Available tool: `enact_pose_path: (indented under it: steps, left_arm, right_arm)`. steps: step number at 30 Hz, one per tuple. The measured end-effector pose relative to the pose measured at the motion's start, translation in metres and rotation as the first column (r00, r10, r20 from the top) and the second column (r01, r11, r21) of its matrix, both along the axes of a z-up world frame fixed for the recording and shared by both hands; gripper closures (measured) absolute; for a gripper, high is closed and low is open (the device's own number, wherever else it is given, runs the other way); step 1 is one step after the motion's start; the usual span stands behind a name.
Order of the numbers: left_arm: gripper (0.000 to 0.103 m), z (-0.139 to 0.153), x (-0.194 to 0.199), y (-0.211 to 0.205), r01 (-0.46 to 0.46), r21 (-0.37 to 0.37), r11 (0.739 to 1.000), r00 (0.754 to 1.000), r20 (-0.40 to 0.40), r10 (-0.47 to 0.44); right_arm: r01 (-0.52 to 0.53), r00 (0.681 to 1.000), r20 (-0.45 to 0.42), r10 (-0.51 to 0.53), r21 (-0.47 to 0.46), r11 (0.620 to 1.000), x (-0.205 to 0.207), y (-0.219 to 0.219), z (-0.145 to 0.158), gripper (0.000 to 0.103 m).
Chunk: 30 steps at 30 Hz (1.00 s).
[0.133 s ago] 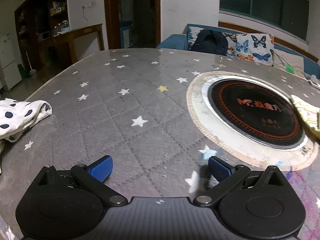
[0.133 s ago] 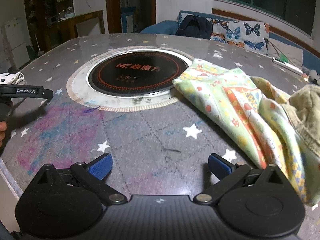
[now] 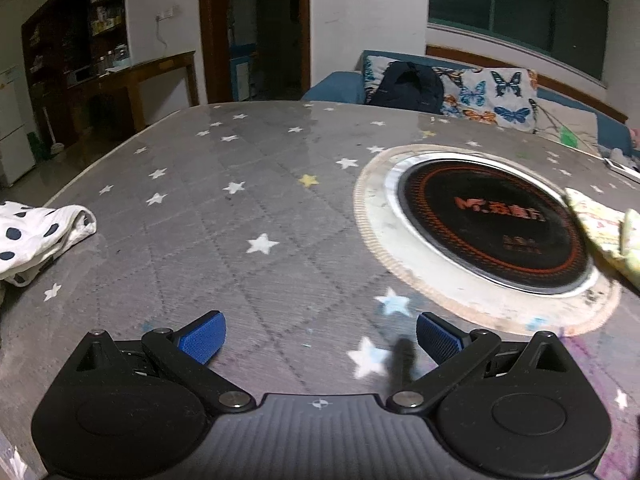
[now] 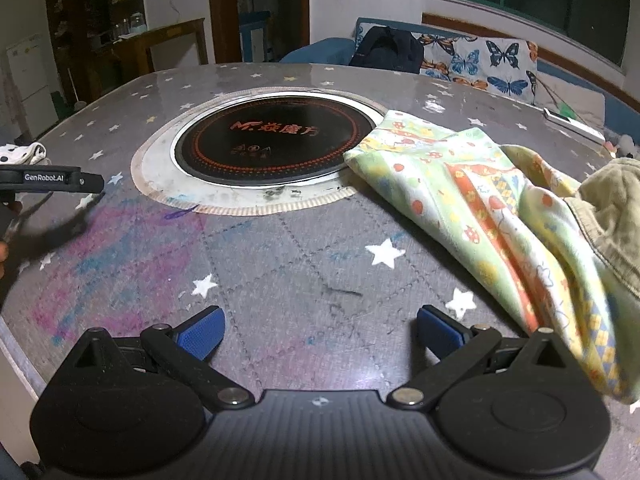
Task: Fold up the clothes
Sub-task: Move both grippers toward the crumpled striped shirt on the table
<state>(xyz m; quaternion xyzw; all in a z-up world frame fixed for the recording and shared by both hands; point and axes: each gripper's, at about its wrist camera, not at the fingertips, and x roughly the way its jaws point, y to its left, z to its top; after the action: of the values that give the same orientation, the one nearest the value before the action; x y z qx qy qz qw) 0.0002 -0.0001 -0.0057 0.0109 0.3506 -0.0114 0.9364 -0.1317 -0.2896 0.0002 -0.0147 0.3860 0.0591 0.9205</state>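
On the tabletop, a printed cloth lies right of the cooktop, partly under a khaki garment. Left gripper and right gripper hover spread, empty. Pinching one layer risks dragging both garments.

Left gripper, blue pads spread wide, above a star-patterned table; polka-dot cloth left, round cooktop right.

Left tool, right tool agape
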Motion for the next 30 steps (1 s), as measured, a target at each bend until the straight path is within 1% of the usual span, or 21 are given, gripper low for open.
enact_pose_path:
  steps: [1, 3, 4, 6, 8, 11, 16, 22, 26, 30]
  left_arm:
    - [0.000, -0.001, 0.000, 0.000, 0.006, 0.001, 1.000, 1.000, 0.005, -0.006]
    - [0.000, 0.001, -0.019, -0.019, 0.045, 0.009, 0.999, 0.999, 0.031, -0.045]
    - [0.000, 0.000, -0.022, -0.023, 0.058, 0.007, 0.998, 0.998, 0.031, -0.058]
    - [0.000, -0.002, -0.026, -0.027, 0.085, -0.005, 0.996, 0.996, 0.021, -0.085]
    - [0.000, 0.003, -0.020, -0.023, 0.116, -0.031, 0.993, 0.993, -0.009, -0.116]
    - [0.000, 0.008, -0.027, -0.039, 0.167, -0.040, 0.985, 0.986, -0.010, -0.167]
    - [0.000, 0.016, -0.040, -0.062, 0.254, -0.045, 0.966, 0.967, -0.002, -0.255]
    - [0.000, 0.018, -0.048, -0.093, 0.368, -0.039, 0.929, 0.930, -0.002, -0.368]
    - [0.000, 0.018, -0.057, -0.112, 0.442, -0.047, 0.896, 0.896, -0.019, -0.443]
    - [0.000, 0.017, -0.068, -0.130, 0.513, -0.049, 0.857, 0.857, -0.031, -0.514]
  right_arm:
    - [0.000, 1.000, 0.004, 0.000, 0.000, 1.000, 0.000, -0.001, 0.000, 0.000]
    - [0.000, 1.000, 0.013, 0.000, 0.001, 1.000, 0.001, -0.002, 0.000, 0.000]
    - [0.001, 1.000, 0.020, -0.001, 0.001, 1.000, 0.000, -0.002, 0.000, 0.000]
    - [0.008, 0.999, 0.039, -0.008, -0.013, 1.000, -0.007, 0.001, -0.003, 0.000]
    - [0.009, 0.999, 0.042, -0.009, -0.014, 1.000, -0.011, 0.002, -0.004, 0.000]
    - [0.010, 1.000, 0.017, -0.010, -0.005, 1.000, -0.004, 0.002, -0.003, 0.000]
    - [0.004, 0.999, 0.035, -0.005, 0.041, 0.999, -0.012, -0.003, -0.001, 0.000]
    - [0.028, 0.997, 0.070, -0.030, 0.023, 0.999, -0.033, -0.014, 0.010, 0.001]
    - [0.049, 0.996, 0.073, -0.051, 0.028, 0.998, -0.049, -0.022, 0.016, 0.002]
    - [0.073, 0.994, 0.080, -0.074, 0.016, 0.997, -0.065, -0.029, 0.019, 0.003]
